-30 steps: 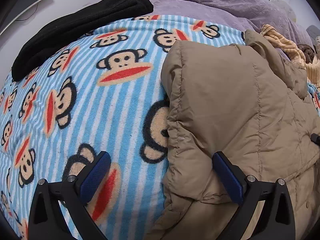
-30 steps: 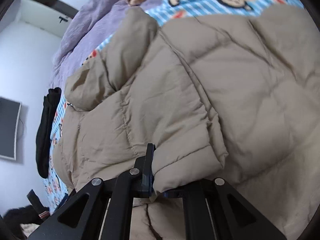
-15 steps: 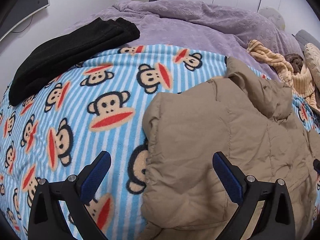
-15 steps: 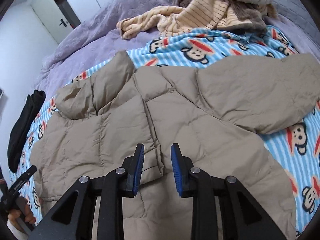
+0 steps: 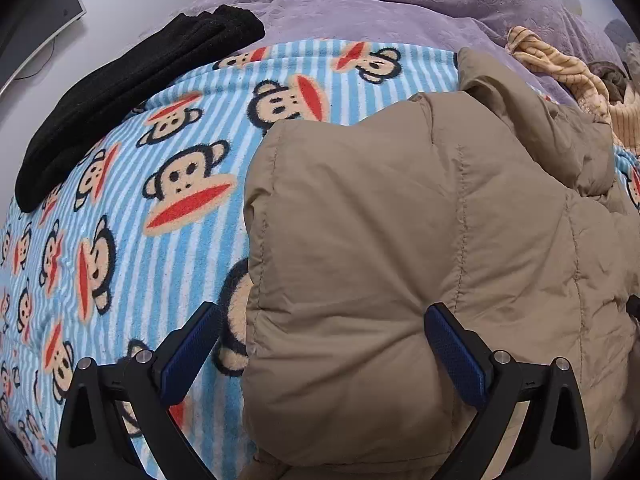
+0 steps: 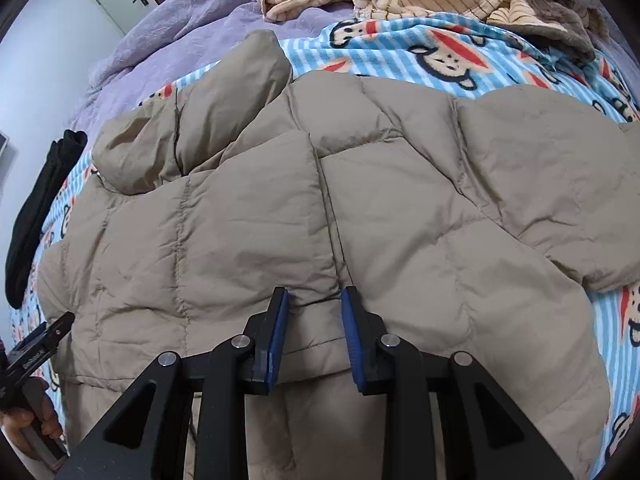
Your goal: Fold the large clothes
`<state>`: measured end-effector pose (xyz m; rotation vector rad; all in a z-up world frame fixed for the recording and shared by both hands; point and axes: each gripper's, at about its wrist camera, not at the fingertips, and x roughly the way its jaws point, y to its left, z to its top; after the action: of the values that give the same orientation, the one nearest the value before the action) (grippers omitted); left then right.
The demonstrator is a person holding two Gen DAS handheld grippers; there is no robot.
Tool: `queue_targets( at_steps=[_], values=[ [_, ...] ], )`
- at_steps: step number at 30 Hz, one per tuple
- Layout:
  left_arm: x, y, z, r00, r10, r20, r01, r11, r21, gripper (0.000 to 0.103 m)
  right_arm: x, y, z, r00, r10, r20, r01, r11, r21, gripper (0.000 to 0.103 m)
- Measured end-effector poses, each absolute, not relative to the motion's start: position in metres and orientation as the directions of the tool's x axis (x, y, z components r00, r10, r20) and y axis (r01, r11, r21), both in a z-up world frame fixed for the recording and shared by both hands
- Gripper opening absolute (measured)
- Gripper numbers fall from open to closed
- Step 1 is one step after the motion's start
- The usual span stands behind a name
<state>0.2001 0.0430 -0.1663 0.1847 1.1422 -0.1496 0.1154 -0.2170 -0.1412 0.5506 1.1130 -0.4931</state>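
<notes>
No text, brand or number can be read in these pictures. The blanket [image 5: 120, 248] carries only cartoon monkey faces.

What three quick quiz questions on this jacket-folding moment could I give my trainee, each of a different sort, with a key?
1. True or false: the right gripper is clamped shut on the tan puffer jacket.
2. Multiple choice: what lies along the far left edge of the monkey-print blanket? A) a folded black garment B) a pair of shoes C) a pillow
3. Fill in: the left gripper is wide ____ over the jacket's folded edge.

Key:
1. False: its jaws stand slightly apart over the cuff of the folded-in sleeve.
2. A, the folded black garment.
3. open
</notes>
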Motion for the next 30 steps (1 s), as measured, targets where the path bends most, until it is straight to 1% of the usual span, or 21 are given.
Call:
queue_targets(
  at_steps=[1, 2, 3, 4, 5, 9, 13, 16, 17, 18, 20, 25, 30],
  values=[
    [0.198, 0.041, -0.165, 0.405, -0.021, -0.914, 0.213, 0.974, 0.072, 0.102, 0.11, -0.219, -0.139, 0.369, -0.079, -0.926, 0.625, 0.758, 0.185, 0.032],
    [0.195, 0.042, -0.163, 0.4, -0.02, -0.916, 0.215, 0.974, 0.072, 0.102, 0.104, -0.221, -0.136, 0.375, -0.066, -0.924, 0.63, 0.75, 0.202, 0.039],
    [0.193, 0.04, -0.162, 0.396, -0.018, -0.918, 0.218, 0.973, 0.075, 0.102, 0.096, -0.223, -0.133, 0.382, -0.057, -0.922, 0.637, 0.739, 0.218, 0.044],
    [0.189, 0.037, -0.16, 0.393, -0.015, -0.92, 0.224, 0.971, 0.08, 0.102, 0.09, -0.225, -0.131, 0.39, -0.051, -0.92, 0.643, 0.73, 0.232, 0.052],
    [0.185, 0.034, -0.158, 0.387, -0.014, -0.922, 0.232, 0.969, 0.082, 0.102, 0.079, -0.227, -0.127, 0.398, -0.048, -0.916, 0.652, 0.717, 0.246, 0.054],
    [0.167, 0.015, -0.15, 0.369, -0.018, -0.929, 0.276, 0.957, 0.091, 0.102, 0.047, -0.233, -0.122, 0.4, -0.038, -0.916, 0.682, 0.68, 0.27, 0.059],
    [0.144, -0.009, -0.141, 0.343, -0.06, -0.937, 0.321, 0.945, 0.057, 0.102, 0.022, -0.242, -0.119, 0.413, -0.008, -0.911, 0.696, 0.647, 0.311, 0.066],
    [0.129, -0.031, -0.137, 0.336, -0.084, -0.938, 0.362, 0.931, 0.047, 0.102, 0.001, -0.257, -0.114, 0.429, -0.005, -0.903, 0.715, 0.613, 0.336, 0.067],
    [0.124, -0.039, -0.135, 0.334, -0.091, -0.938, 0.373, 0.927, 0.043, 0.102, -0.007, -0.265, -0.111, 0.432, -0.012, -0.902, 0.725, 0.599, 0.339, 0.069],
    [0.119, -0.048, -0.134, 0.329, -0.098, -0.939, 0.383, 0.923, 0.038, 0.102, -0.014, -0.273, -0.109, 0.436, -0.02, -0.9, 0.735, 0.585, 0.343, 0.071],
    [0.11, -0.065, -0.133, 0.308, -0.115, -0.944, 0.399, 0.917, 0.018, 0.102, -0.029, -0.288, -0.105, 0.445, -0.041, -0.894, 0.754, 0.556, 0.35, 0.08],
    [0.089, -0.106, -0.131, 0.281, -0.14, -0.949, 0.434, 0.901, -0.004, 0.102, -0.064, -0.328, -0.097, 0.453, -0.085, -0.888, 0.79, 0.5, 0.355, 0.08],
    [0.077, -0.139, -0.134, 0.264, -0.144, -0.954, 0.449, 0.894, -0.011, 0.102, -0.103, -0.377, -0.094, 0.48, -0.12, -0.869, 0.825, 0.399, 0.401, 0.081]
  ],
)
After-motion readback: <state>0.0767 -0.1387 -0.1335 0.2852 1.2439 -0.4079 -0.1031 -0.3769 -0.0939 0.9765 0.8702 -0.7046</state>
